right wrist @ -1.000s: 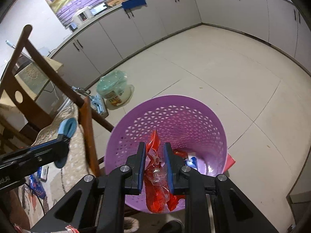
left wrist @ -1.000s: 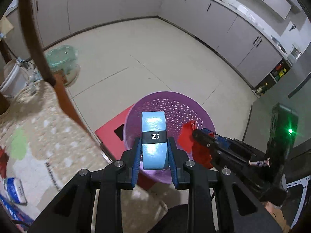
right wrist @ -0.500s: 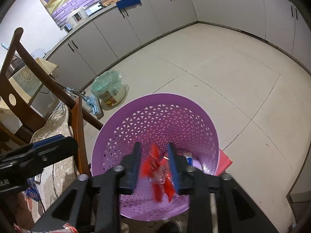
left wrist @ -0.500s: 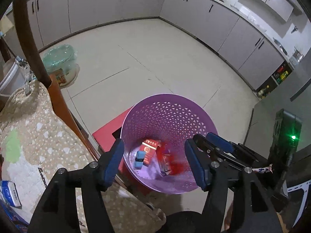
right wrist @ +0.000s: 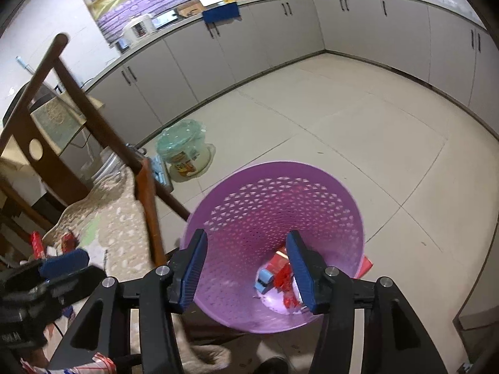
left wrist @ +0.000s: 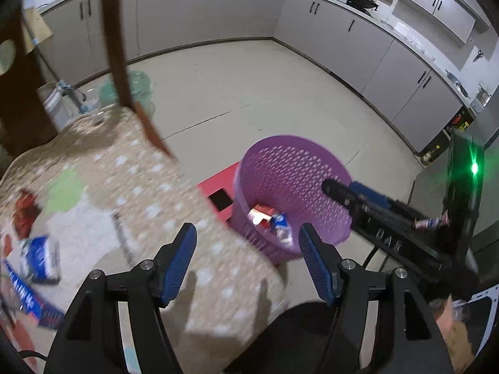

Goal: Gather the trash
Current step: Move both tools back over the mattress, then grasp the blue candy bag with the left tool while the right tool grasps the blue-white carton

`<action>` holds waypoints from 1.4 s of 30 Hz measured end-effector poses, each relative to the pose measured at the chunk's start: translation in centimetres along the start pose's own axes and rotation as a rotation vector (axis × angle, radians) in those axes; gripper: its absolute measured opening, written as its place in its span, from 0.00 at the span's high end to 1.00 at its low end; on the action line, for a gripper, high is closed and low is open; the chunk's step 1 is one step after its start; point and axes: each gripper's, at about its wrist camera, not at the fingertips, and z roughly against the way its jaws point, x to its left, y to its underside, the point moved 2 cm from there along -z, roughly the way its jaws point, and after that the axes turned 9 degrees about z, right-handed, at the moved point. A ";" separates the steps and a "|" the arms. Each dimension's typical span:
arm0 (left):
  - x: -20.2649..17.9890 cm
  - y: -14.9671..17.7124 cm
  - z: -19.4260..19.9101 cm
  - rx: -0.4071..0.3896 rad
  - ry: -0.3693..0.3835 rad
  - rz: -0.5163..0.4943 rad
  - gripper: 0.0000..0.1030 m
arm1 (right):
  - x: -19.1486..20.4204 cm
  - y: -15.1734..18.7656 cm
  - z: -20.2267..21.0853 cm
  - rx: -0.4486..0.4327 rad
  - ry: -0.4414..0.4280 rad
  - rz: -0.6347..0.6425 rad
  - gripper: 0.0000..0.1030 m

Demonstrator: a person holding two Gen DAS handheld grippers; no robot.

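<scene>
Both loads now dropped into purple basket; left gripper and right gripper opening, empty. More litter waits on cloth.

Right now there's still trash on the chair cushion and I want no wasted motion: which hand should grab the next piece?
Left. The left gripper hangs empty over the cushion near the blue packet; the right gripper is over the basket.
</scene>
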 end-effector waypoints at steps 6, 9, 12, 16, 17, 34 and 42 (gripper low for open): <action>5.5 3.3 4.4 -0.042 -0.075 0.050 0.35 | 4.7 0.8 0.6 0.011 -0.040 0.062 0.44; 8.3 4.5 6.1 -0.060 -0.108 0.091 0.34 | 7.5 1.1 0.8 0.018 -0.063 0.103 0.43; 11.3 5.8 7.8 -0.083 -0.151 0.138 0.33 | 10.6 1.6 0.9 0.024 -0.085 0.152 0.41; 16.0 7.8 10.1 -0.103 -0.194 0.223 0.33 | 14.3 2.3 0.7 0.039 -0.115 0.219 0.40; 17.1 8.3 10.6 -0.105 -0.200 0.246 0.32 | 15.1 2.5 0.7 0.044 -0.125 0.232 0.40; 40.2 14.3 16.7 -0.192 -0.207 0.834 0.19 | 29.1 6.3 -1.5 0.150 -0.311 0.479 0.23; 44.1 12.6 14.0 -0.168 -0.202 0.898 0.19 | 34.2 7.4 -4.7 0.211 -0.348 0.572 0.22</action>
